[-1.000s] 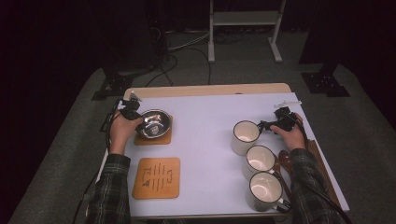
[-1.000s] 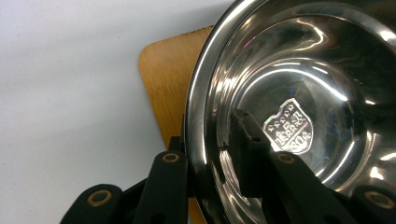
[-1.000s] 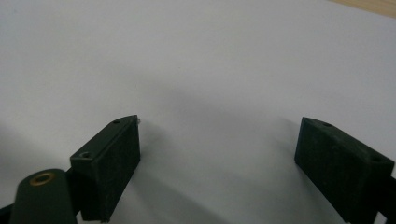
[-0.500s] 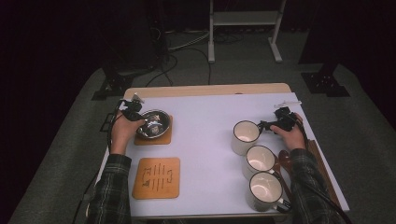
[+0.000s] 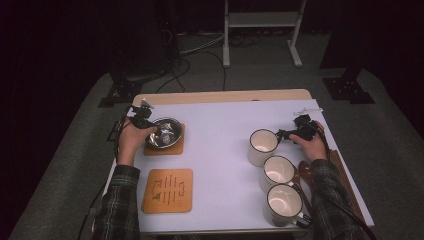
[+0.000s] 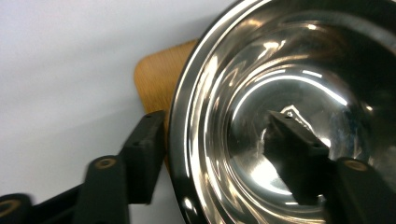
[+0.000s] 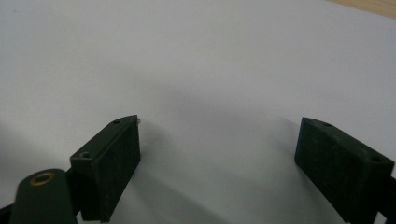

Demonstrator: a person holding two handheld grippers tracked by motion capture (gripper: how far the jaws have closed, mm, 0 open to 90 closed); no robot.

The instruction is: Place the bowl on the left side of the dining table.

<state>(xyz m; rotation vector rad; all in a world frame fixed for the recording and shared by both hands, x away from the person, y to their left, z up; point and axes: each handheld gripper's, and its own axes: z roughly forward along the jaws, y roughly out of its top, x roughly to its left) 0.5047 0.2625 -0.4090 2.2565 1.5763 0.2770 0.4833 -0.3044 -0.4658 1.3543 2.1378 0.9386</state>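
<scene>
Opening left hand-held gripper [image 6: 215, 154] jaws astride steel bowl [image 6: 299, 116] rim, hands unmoved

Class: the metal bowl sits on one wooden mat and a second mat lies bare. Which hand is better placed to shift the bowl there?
Left. The left claw straddles the metal bowl rim, jaws just opening; the right claw is open beside the cups.

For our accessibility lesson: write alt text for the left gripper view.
A shiny steel bowl sits on a wooden coaster, its rim between the left gripper's black jaws, which have just been opening. One jaw is inside the bowl, the other outside, above the white table.
</scene>
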